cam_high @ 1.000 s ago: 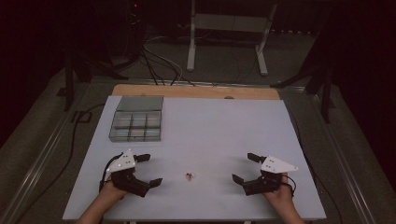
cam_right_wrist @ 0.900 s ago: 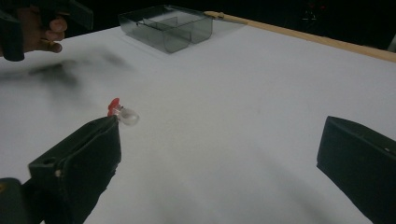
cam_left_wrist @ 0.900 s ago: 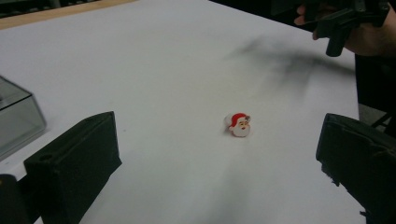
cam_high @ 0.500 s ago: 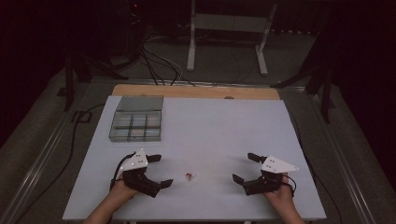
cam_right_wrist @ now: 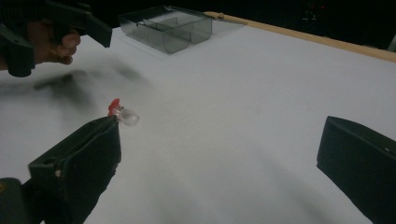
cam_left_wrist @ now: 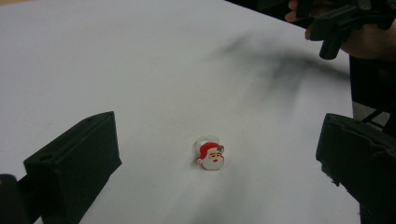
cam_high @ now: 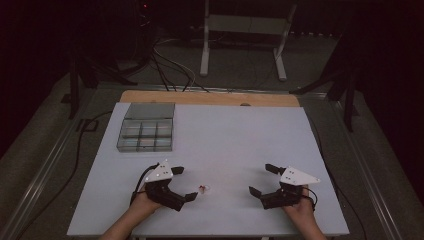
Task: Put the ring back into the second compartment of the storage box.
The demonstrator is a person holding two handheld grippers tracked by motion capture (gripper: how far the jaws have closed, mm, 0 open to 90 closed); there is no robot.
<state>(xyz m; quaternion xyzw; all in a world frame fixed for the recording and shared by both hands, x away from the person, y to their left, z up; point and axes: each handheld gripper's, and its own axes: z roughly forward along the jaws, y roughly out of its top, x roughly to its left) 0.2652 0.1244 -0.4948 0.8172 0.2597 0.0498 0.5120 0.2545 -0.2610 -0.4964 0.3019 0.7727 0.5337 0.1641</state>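
Two claws rest low over the white counter (cam_high: 235,150), one in each of the person's hands, both near its front edge. The left claw (cam_high: 184,183) is released, its jaws spread wide, and it holds nothing. In the left gripper view a small Santa ring (cam_left_wrist: 210,154) lies flat on the counter in the gap between the two black jaws, touching neither; the red hat and white beard face up, and a clear band shows behind the head. From the high view the same ring (cam_high: 202,189) lies just beside the tip of the left claw's nearer jaw, between the two claws but much closer to the left one.

The right claw (cam_high: 264,180) is also released, jaws wide apart and holding nothing, well apart from the ring. In the right gripper view the ring (cam_right_wrist: 122,113) shows just above the tip of one jaw, farther off on the counter, with its clear band toward the camera.

One clear plastic box (cam_high: 147,134) stands toward the far left of the counter, well apart from the ring and both claws. It is divided into small compartments in two rows, and its lid (cam_high: 149,110) lies open behind it. The compartments look empty in the high view and in the right gripper view (cam_right_wrist: 166,28), though they are too small and dim to be sure. A wooden strip (cam_high: 210,98) runs along the far edge of the counter.
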